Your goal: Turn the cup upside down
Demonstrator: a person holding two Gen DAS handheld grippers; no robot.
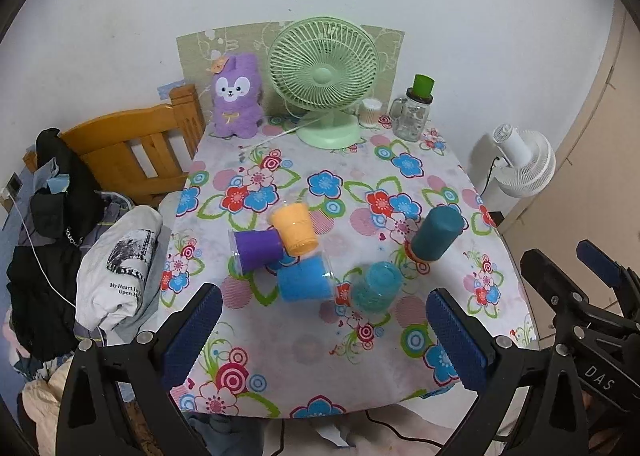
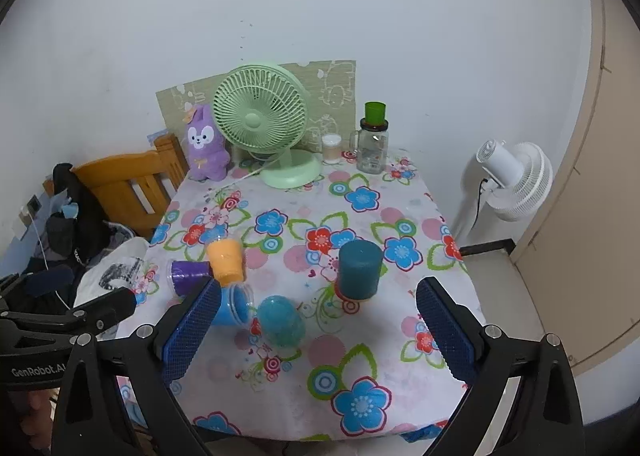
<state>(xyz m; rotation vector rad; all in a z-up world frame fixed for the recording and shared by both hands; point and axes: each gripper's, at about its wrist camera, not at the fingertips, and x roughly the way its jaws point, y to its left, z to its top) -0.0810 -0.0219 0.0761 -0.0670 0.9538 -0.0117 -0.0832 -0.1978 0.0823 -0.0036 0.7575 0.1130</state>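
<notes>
Floral tablecloth [image 2: 320, 376] carries five cups: orange [image 1: 295, 230], purple [image 1: 256, 248] and blue [image 1: 306, 280] lying clustered, a teal cup [image 1: 376, 286] nearer, a dark teal cup [image 1: 436, 232] upside down. Left gripper [image 1: 324, 340] and right gripper [image 2: 318, 330] hover side by side near the table's front edge, fingers spread, holding nothing.

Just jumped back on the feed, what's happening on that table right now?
Nothing is held yet. The left tool and right tool both hang open over the near edge of the floral tablecloth. Ahead, a dark teal plastic cup stands bottom up, while purple, orange, blue and turquoise cups lie tipped over.
</notes>
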